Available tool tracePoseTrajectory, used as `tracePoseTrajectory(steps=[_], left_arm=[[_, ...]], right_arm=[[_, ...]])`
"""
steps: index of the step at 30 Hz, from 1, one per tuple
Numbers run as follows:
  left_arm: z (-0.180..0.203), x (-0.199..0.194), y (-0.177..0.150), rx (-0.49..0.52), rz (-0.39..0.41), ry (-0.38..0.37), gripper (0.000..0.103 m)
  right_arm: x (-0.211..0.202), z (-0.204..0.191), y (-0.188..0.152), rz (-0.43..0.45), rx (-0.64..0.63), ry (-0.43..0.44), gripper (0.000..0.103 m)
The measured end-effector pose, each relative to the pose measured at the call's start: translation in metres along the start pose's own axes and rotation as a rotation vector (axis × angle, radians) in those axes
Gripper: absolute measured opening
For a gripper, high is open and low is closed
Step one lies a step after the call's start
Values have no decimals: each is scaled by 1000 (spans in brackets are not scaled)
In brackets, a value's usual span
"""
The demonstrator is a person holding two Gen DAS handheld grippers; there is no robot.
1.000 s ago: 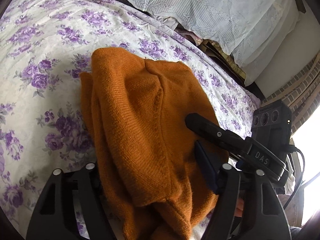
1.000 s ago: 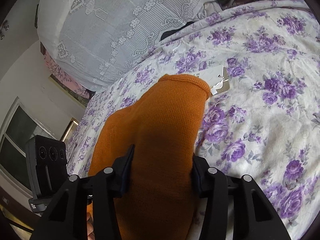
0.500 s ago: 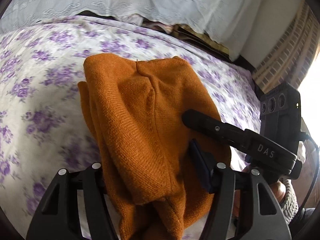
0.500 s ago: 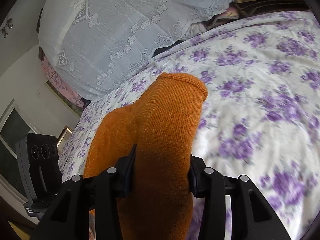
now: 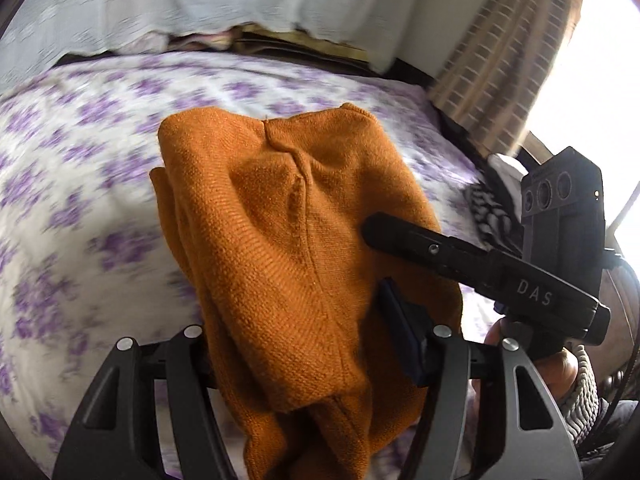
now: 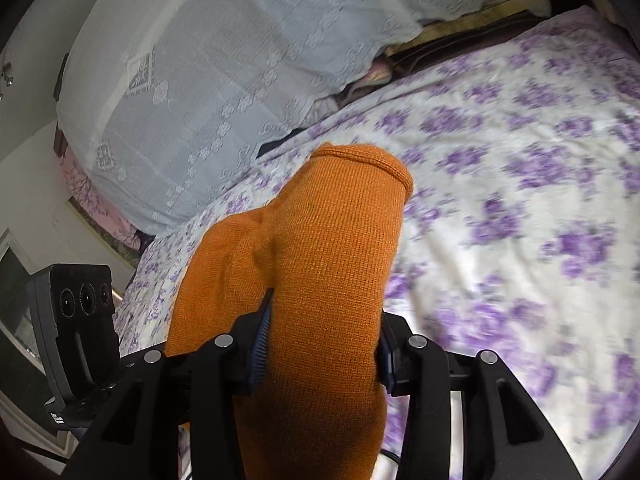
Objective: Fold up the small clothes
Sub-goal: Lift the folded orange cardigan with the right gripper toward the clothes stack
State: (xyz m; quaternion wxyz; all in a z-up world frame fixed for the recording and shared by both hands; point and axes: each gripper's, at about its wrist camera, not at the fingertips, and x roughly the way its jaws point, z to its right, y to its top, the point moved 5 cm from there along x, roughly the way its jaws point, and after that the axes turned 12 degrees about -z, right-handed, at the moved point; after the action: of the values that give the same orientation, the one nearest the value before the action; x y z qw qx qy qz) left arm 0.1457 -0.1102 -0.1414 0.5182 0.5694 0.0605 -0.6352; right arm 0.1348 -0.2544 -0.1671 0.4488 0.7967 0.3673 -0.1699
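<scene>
An orange knitted garment (image 5: 288,248) hangs bunched between both grippers above a bed with a purple-flowered sheet (image 5: 80,184). My left gripper (image 5: 304,352) is shut on a thick fold of it. My right gripper (image 6: 320,344) is shut on another part, where a ribbed cuff (image 6: 360,160) points away from me. The right gripper's black body (image 5: 480,264) shows in the left wrist view, pressed against the garment's right side. The left gripper's body (image 6: 80,320) shows at the left of the right wrist view.
A white lace cover (image 6: 240,60) drapes over things at the bed's far side. A checked curtain (image 5: 500,60) and a bright window stand at the right in the left wrist view. The flowered sheet (image 6: 520,200) spreads to the right.
Both grippers have lifted the orange garment higher off the bed and swung the view up; the paper tag seen on the sheet earlier is out of view. The grips have not changed.
</scene>
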Motion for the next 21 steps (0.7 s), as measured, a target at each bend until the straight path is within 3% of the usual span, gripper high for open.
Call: tracePoseTrajectory(steps=[21], left_arm=[[250,0,49,437,27,-91,61]], right_arm=[[-250,80,-15,383,91,-156,44]])
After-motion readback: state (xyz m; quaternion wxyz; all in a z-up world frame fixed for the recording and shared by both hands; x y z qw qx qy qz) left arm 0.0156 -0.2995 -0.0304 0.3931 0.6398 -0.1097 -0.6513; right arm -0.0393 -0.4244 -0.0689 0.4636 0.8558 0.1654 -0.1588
